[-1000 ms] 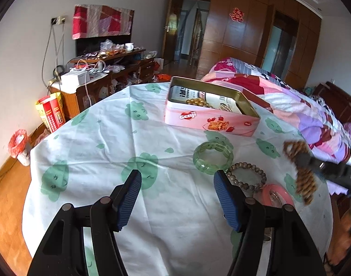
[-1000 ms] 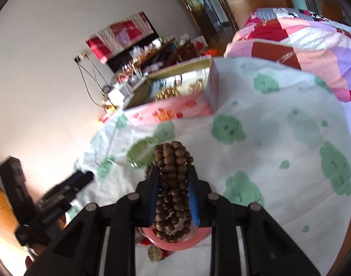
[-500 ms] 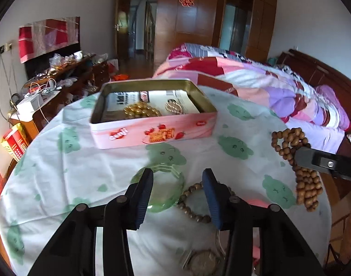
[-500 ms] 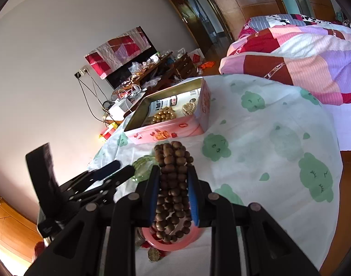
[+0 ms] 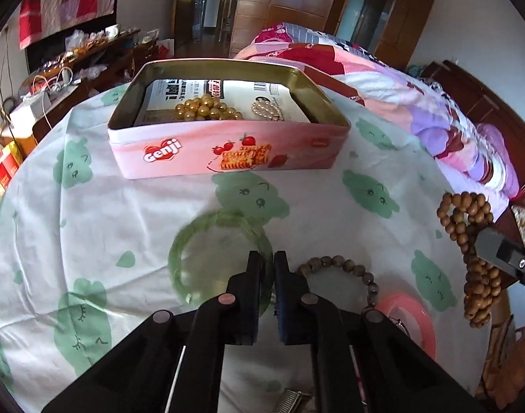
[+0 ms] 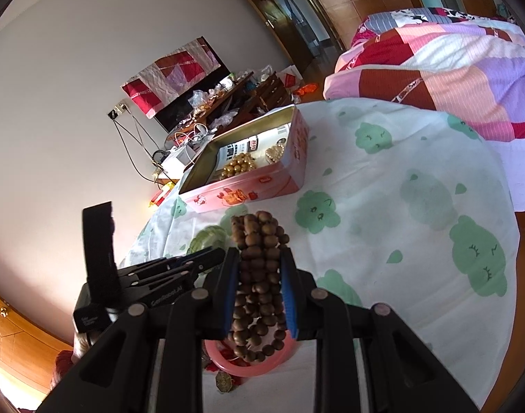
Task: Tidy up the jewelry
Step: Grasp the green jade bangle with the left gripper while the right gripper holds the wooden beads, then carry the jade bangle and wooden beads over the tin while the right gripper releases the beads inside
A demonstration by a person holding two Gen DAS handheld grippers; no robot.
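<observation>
Left gripper point(image 5: 268, 264): fingers had just closed and were clamped on the near rim of the green bangle point(image 5: 207, 223). Bangle was translucent green, blurred, lying flat on the tabletop point(image 5: 124, 213) and reaching ahead and left of the fingertips.

Right gripper point(image 6: 260, 265): fingers gripped a bunched strand of brown wooden beads point(image 6: 259, 241), round and matte, looped above the fingertips and hanging below them.

Just right of the left fingers: a grey-brown bead bracelet point(image 5: 341, 265) and a pink ring-shaped item point(image 5: 410, 313), both on the tabletop.

Ahead of the left fingers: open pink tin point(image 5: 228, 151), "Genji" in white on its front, with strawberry and biscuit art. Inside were gold beads point(image 5: 204, 108), a pearl strand point(image 5: 267, 110) and a printed sheet, text too small to read.
</observation>
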